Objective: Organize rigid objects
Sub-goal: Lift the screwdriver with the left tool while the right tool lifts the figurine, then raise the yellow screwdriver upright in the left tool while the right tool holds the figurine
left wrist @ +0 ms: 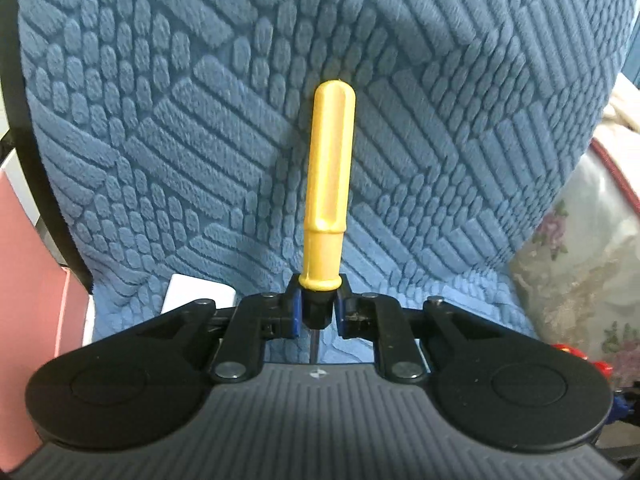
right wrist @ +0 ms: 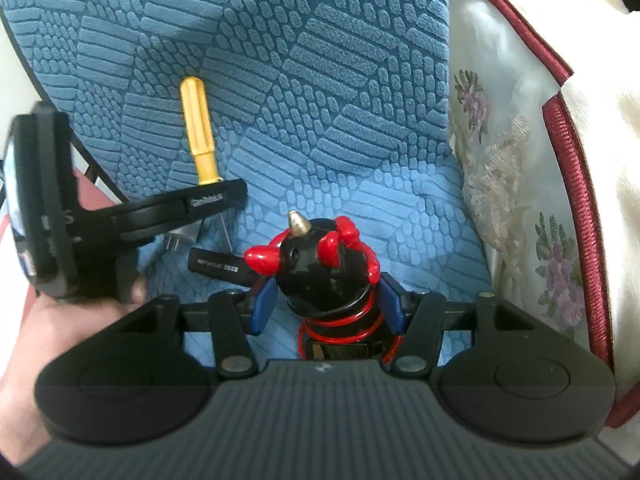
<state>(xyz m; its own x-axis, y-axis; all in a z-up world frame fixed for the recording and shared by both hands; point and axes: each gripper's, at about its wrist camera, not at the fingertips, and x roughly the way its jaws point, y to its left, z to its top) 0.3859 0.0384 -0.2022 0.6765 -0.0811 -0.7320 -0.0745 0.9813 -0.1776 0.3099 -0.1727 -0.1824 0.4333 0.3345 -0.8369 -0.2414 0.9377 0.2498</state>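
Note:
My left gripper [left wrist: 318,308] is shut on the black collar of a yellow-handled screwdriver [left wrist: 326,184]. Its handle points away from me over the blue textured mat [left wrist: 160,120]; its thin shaft runs back toward the camera. The screwdriver [right wrist: 198,132] and the left gripper [right wrist: 216,196] also show in the right wrist view. My right gripper [right wrist: 326,304] is shut on a black tool with red knobs, red wire and a brass tip [right wrist: 320,264], held just above the mat [right wrist: 320,80].
A black bar-shaped item [right wrist: 218,266] and a small white plug with metal prongs [right wrist: 180,240] lie on the mat between the grippers. A floral cloth with dark red piping [right wrist: 520,160] borders the mat on the right. A white block [left wrist: 196,296] and pink surface [left wrist: 32,260] sit at left.

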